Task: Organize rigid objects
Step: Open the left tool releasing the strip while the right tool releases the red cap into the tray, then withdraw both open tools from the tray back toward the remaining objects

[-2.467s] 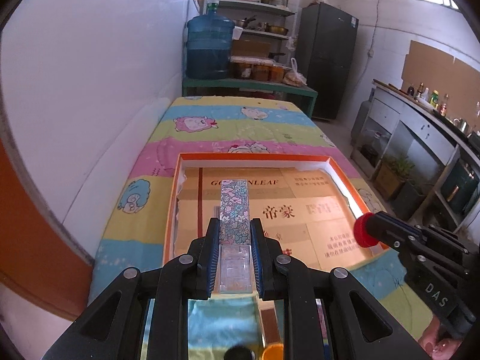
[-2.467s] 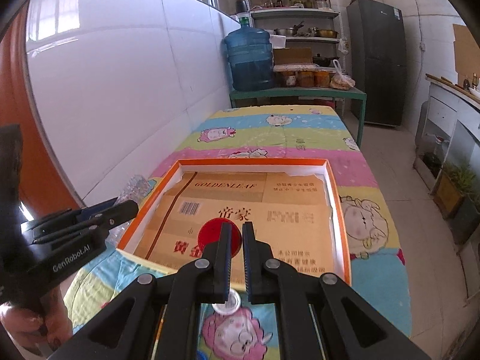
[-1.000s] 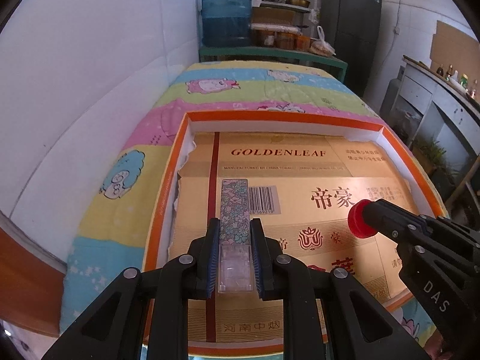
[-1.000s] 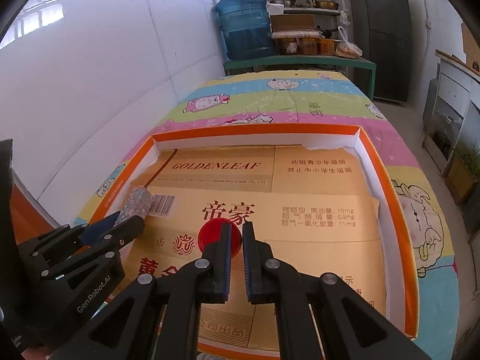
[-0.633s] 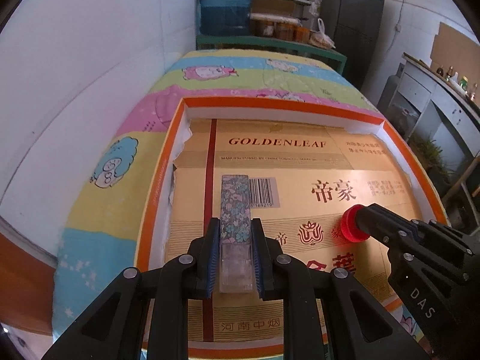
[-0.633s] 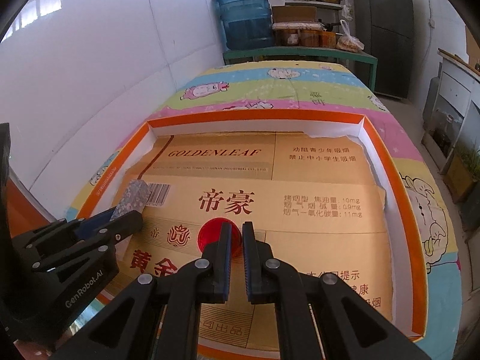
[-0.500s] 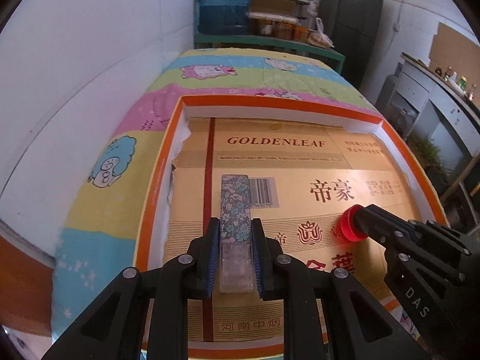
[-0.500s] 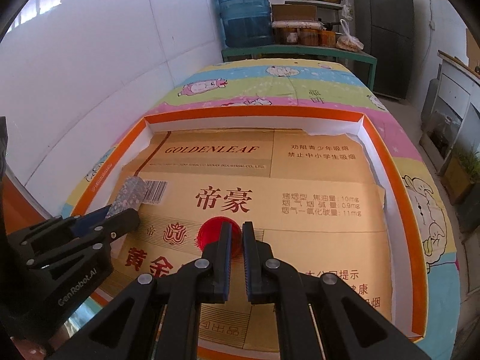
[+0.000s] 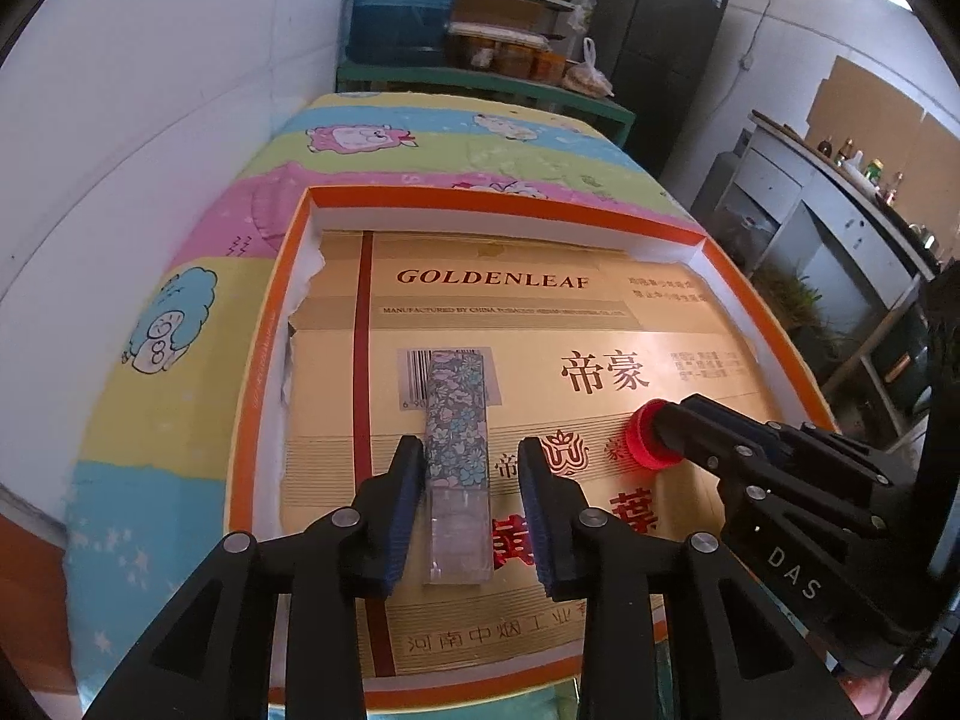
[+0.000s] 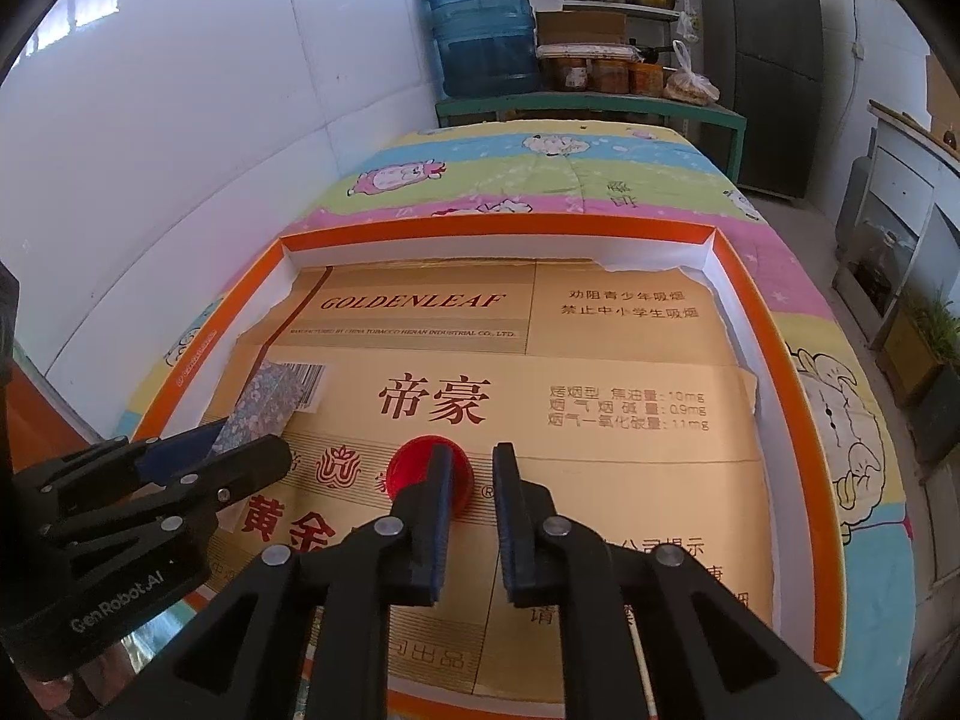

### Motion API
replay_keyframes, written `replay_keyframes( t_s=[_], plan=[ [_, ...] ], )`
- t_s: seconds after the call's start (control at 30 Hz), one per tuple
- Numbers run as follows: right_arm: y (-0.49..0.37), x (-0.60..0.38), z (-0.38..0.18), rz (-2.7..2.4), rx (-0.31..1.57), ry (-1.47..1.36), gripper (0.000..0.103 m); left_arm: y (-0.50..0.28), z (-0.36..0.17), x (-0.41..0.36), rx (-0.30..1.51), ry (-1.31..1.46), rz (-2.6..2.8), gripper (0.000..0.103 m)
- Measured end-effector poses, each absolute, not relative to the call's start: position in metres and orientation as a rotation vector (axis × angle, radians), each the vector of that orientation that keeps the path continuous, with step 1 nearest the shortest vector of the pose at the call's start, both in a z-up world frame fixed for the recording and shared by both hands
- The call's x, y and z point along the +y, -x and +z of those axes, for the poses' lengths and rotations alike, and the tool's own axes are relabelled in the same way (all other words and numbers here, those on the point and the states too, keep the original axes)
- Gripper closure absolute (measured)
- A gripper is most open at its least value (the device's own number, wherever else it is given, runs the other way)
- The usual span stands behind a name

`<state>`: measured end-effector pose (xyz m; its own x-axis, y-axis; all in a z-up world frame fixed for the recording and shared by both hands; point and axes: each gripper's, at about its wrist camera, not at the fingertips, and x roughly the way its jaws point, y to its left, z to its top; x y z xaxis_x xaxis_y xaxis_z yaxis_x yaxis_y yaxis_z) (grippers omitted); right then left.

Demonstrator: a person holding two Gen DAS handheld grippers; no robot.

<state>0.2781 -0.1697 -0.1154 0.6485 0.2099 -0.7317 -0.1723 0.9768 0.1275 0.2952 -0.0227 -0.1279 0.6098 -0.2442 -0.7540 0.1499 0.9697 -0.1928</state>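
Left wrist: floral bar [image 9: 454,420] flat between left gripper [image 9: 471,480] jaws, opening, right pad clear. Red cap [image 10: 427,471] just ahead of right gripper [image 10: 471,507] jaws, opening. Both on cardboard liner [image 9: 600,324] inside orange tray [image 9: 264,360].

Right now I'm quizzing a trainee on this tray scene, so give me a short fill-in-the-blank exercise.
1. The floral bar lies on the printed ____.
2. The bottle cap is coloured ____.
3. The tray has an ____ rim.
4. Large English lettering on the cardboard reads ____.

Missing words: cardboard; red; orange; GOLDENLEAF
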Motion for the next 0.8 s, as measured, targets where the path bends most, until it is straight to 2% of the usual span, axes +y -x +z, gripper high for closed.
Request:
replay_keyframes(
  t_s=[0.1, 0.3, 0.47, 0.6, 0.8],
  plan=[
    [-0.277, -0.172, -0.114, 0.208, 0.828, -0.053, 0.077, -0.294, -0.127, -0.024, 0.887, 0.099, -0.224, 0.070],
    [-0.275, -0.175, -0.110, 0.205, 0.813, -0.061, 0.077, -0.286, -0.119, -0.031, 0.846, 0.035, -0.196, 0.069],
    [-0.272, -0.179, -0.106, 0.206, 0.802, -0.076, 0.076, -0.274, -0.103, -0.026, 0.793, 0.033, -0.183, 0.055],
    [-0.268, -0.180, -0.100, 0.210, 0.799, -0.086, 0.076, -0.263, -0.094, -0.019, 0.771, 0.056, -0.189, 0.052],
    [-0.253, -0.179, -0.086, 0.202, 0.777, -0.074, 0.064, -0.239, -0.077, -0.011, 0.735, 0.068, -0.178, 0.052]
  ],
)
